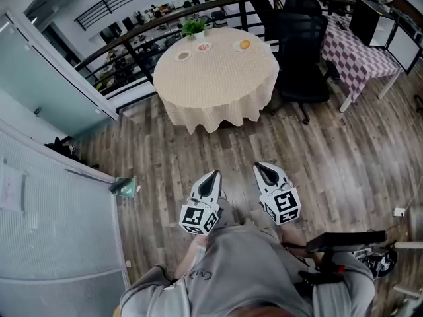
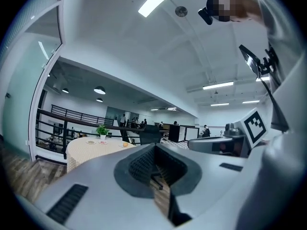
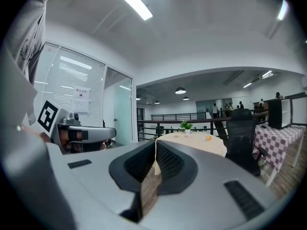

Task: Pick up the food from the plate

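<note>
A round table under a beige cloth [image 1: 211, 84] stands far ahead of me. On it lie three small plates; the right-hand plate [image 1: 244, 45] carries an orange piece of food [image 3: 208, 138], also visible as the food [image 2: 125, 144] in the left gripper view. My left gripper [image 1: 213, 176] and right gripper [image 1: 262, 168] hover side by side over the wooden floor, close to my body and well short of the table. Both point level toward it. The left gripper [image 2: 154, 146] has its jaws together with nothing between them. So has the right gripper [image 3: 156, 142].
A small potted plant [image 1: 194, 26] stands at the table's far edge. A black office chair [image 1: 301, 51] sits right of the table, beside a checkered-cloth desk [image 1: 360, 55]. A dark railing [image 1: 132, 45] runs behind the table. Glass partitions [image 1: 46, 177] line the left.
</note>
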`<state>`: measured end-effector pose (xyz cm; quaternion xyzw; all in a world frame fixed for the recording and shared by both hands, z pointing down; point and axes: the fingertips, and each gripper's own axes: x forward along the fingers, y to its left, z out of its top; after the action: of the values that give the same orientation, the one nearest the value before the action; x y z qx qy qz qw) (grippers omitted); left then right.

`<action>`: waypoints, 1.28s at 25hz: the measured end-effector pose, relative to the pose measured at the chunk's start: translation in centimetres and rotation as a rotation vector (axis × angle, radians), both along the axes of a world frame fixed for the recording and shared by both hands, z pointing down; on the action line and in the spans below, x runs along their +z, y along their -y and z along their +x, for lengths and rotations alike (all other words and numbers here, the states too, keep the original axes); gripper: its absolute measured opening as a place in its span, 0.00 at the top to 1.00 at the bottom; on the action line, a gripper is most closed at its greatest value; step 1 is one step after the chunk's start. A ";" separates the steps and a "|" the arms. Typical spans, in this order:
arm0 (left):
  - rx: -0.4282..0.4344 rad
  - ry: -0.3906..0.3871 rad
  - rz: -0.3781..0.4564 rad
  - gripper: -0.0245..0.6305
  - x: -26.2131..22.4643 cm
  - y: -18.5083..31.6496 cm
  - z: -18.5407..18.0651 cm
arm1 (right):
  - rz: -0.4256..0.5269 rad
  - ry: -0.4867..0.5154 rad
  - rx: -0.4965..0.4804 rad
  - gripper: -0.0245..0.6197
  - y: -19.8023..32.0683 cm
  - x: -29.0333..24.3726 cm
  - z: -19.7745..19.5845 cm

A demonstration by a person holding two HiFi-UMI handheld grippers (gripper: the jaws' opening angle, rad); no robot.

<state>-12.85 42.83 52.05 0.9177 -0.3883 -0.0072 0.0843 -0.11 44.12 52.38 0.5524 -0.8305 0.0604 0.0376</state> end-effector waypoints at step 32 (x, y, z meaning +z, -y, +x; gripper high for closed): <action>0.135 -0.040 -0.100 0.95 4.2 19.7 2.7 | -0.137 -0.057 0.080 0.93 16.4 3.9 1.7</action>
<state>-10.16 23.11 56.29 0.9360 -0.3236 -0.0006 0.1383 1.60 27.70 56.33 0.5830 -0.8001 0.1029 0.0967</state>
